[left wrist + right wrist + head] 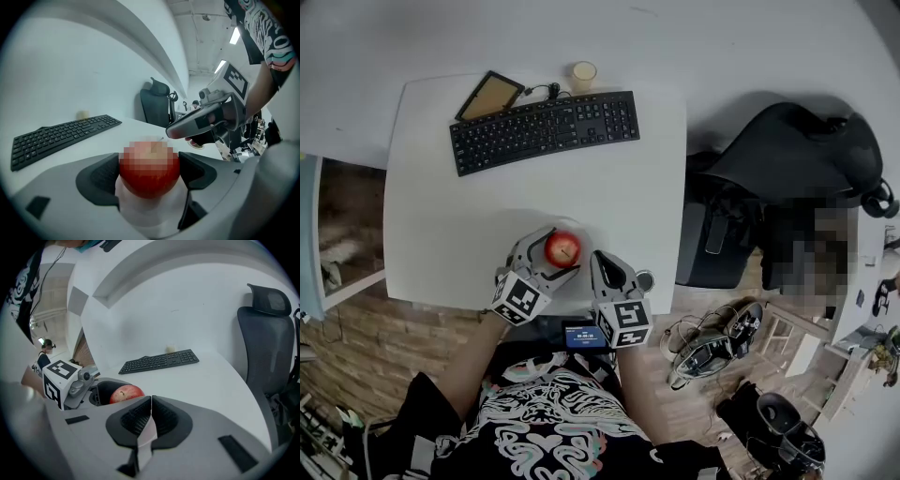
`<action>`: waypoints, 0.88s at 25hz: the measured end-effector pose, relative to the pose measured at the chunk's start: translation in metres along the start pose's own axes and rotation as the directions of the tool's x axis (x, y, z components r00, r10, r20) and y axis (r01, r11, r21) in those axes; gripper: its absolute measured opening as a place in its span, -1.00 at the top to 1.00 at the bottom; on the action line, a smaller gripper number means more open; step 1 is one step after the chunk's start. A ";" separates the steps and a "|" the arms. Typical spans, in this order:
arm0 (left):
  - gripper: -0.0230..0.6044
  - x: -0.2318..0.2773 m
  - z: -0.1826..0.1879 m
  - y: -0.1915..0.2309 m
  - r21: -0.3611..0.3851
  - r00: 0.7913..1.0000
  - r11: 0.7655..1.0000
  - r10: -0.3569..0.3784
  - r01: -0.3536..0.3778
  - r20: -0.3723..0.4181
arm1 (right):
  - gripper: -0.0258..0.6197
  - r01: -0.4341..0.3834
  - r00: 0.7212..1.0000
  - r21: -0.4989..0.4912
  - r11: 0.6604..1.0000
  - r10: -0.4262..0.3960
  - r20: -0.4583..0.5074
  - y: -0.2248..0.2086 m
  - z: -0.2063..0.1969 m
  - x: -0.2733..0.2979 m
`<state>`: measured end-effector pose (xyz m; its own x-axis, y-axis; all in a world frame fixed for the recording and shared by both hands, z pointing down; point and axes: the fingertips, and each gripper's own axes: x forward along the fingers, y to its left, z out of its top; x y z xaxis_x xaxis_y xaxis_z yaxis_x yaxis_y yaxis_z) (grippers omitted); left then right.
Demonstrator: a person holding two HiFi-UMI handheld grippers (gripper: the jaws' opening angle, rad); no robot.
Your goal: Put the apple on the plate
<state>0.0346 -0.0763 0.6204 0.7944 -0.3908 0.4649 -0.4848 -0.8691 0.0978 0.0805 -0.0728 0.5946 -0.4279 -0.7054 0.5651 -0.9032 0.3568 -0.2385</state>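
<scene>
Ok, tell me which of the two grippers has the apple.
The left gripper: its jaws clamp the red apple. The right gripper has its jaws shut together, empty.

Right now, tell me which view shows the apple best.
Head view: the apple shows whole from above. The left gripper view has it close, but a blur covers its top. The right gripper view shows only its upper part, small, behind gray fingers.
</scene>
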 end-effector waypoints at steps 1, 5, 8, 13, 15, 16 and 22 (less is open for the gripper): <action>-0.33 -0.001 0.000 0.000 -0.009 1.000 1.000 -0.004 0.004 0.000 | 0.83 -0.001 1.000 0.000 1.000 0.001 -0.001 0.000 0.000 0.000; -0.33 -0.003 -0.001 0.001 -0.033 1.000 0.999 -0.009 0.009 -0.005 | 0.83 -0.006 1.000 -0.002 1.000 0.006 -0.003 0.002 0.000 0.000; -0.33 -0.003 -0.002 0.001 -0.039 1.000 0.999 -0.009 0.009 0.000 | 0.83 -0.007 1.000 0.000 1.000 0.007 -0.004 0.000 -0.001 0.000; -0.33 -0.004 -0.003 0.001 -0.053 1.000 0.998 -0.022 0.022 0.007 | 0.83 -0.010 1.000 0.007 1.000 0.010 -0.010 -0.003 -0.004 -0.001; -0.33 -0.003 -0.004 0.000 -0.056 1.000 0.998 -0.026 0.026 -0.006 | 0.83 -0.010 1.000 0.011 1.000 0.010 -0.012 -0.005 -0.005 -0.002; -0.33 -0.003 -0.006 0.000 -0.057 1.000 0.998 -0.022 0.021 -0.011 | 0.83 -0.010 1.000 0.013 1.000 0.010 -0.013 -0.005 -0.005 -0.002; -0.33 -0.004 0.000 0.004 -0.047 1.000 0.999 0.025 -0.025 0.016 | 0.83 -0.015 1.000 0.015 1.000 0.016 -0.020 -0.008 -0.008 -0.003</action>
<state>0.0296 -0.0781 0.6187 0.7876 -0.4176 0.4531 -0.5209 -0.8441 0.1274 0.0893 -0.0687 0.6015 -0.4413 -0.6874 0.5768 -0.8969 0.3586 -0.2589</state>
